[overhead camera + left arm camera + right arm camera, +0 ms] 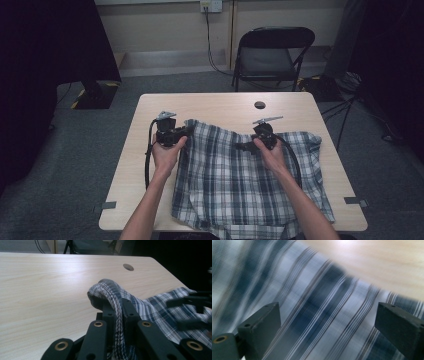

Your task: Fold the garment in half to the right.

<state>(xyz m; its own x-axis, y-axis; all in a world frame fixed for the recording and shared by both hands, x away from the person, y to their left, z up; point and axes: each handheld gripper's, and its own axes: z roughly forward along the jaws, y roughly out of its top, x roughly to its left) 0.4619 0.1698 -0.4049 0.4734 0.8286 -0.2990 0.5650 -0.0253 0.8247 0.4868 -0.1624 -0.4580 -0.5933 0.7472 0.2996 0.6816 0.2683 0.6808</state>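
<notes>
One plaid cloth (250, 180) lies spread over the pale surface (220, 102), filling the lower centre and lower right of the high view and hanging a little over the near edge at the bottom of the frame. Its longer run goes from the upper band near the two tools down toward the bottom edge, with a narrower flap reaching out to the right of the frame.

The left tool (186, 131) sits at the cloth's upper left corner. In the left gripper view that corner (106, 293) is bunched into a rolled fold standing up between the black jaws, which press close on it: a narrow, holding grip. The bare surface stretches away to the upper left of that frame.

The right tool (246, 145) hovers over the upper middle of the cloth in the high view, pointing toward the left of the frame, so toward the left tool. In the right gripper view its two jaws stand wide apart at the lower left and lower right of the frame, with blurred plaid stripes below and between them and nothing pinched. The cloth's upper edge runs diagonally across the upper right of that frame, just beyond the jaws, with bare surface behind it.

So the coming move seems to turn on that edge: it lies just ahead of the open right tool, and the right hand (267, 152) is plainly the nearer one.

Count: one cloth, two tools, one surface, one folding chair (272, 52) at the top of the high view.
</notes>
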